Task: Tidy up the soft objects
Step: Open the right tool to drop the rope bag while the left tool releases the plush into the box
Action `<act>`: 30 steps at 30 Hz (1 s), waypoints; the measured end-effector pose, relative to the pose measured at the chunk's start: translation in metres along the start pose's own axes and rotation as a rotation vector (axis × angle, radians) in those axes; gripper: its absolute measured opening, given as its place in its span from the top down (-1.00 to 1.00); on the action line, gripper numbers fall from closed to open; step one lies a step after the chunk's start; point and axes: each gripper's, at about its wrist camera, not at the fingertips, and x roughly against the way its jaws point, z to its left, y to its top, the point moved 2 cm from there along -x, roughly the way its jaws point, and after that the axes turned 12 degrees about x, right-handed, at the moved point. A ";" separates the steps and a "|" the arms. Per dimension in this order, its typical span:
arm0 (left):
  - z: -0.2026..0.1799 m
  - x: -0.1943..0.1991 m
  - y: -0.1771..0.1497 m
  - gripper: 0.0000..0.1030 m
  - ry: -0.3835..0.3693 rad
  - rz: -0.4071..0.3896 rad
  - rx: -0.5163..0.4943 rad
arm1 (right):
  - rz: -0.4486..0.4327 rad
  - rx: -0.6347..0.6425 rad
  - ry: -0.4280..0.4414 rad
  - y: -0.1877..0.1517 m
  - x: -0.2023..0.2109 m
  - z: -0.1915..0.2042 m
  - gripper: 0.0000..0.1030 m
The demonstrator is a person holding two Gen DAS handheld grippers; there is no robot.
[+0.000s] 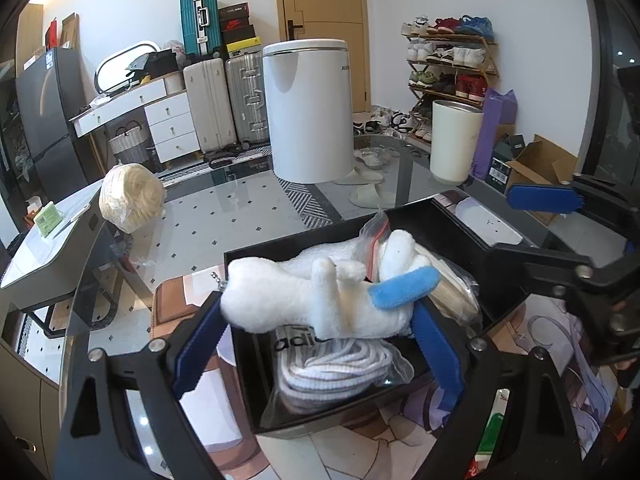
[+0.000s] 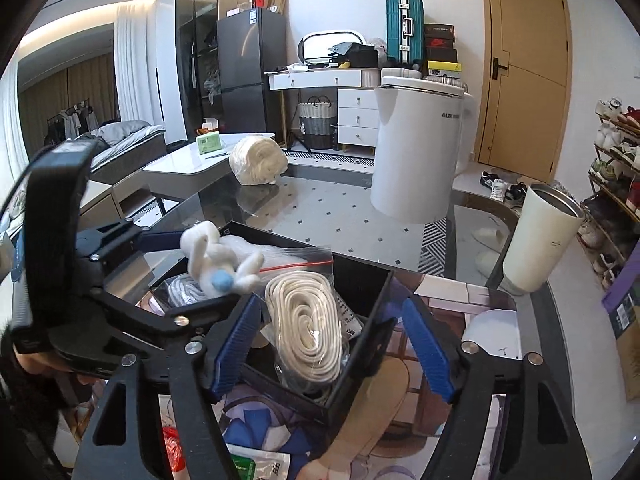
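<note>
Left tool: black frame, blue ribbed pads spread wide, white plush toy with blue ear between them, left pad touching it; grip unclear. Tilted downward.
Right tool: blue pads parted, nothing pressed; tilted downward. Also visible at right edge of left view.

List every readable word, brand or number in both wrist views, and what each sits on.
"ALIX", rest blurred: on the white cylindrical bin.
"adi", cut off by the plush toy: on the bagged striped socks.
Nike swoosh, no words legible: on the stacked shoeboxes.
Green packet print and fridge sticker: too blurred.
</note>
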 end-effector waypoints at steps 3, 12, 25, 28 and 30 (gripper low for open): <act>-0.003 -0.007 -0.001 -0.76 0.031 0.005 -0.021 | 0.002 -0.024 0.028 -0.002 0.004 -0.003 -0.47; -0.003 -0.005 -0.002 -0.80 0.034 0.019 -0.015 | 0.008 -0.065 0.021 -0.010 0.012 -0.009 -0.49; 0.008 0.033 -0.013 -1.00 -0.073 -0.031 0.100 | 0.018 -0.104 0.024 -0.028 0.019 -0.016 -0.78; 0.006 0.045 -0.019 -1.00 -0.076 -0.064 0.117 | 0.022 -0.108 0.046 -0.034 0.019 -0.011 -0.98; 0.006 0.052 -0.023 -1.00 -0.073 -0.074 0.123 | 0.016 -0.108 0.044 -0.036 0.021 -0.008 -0.98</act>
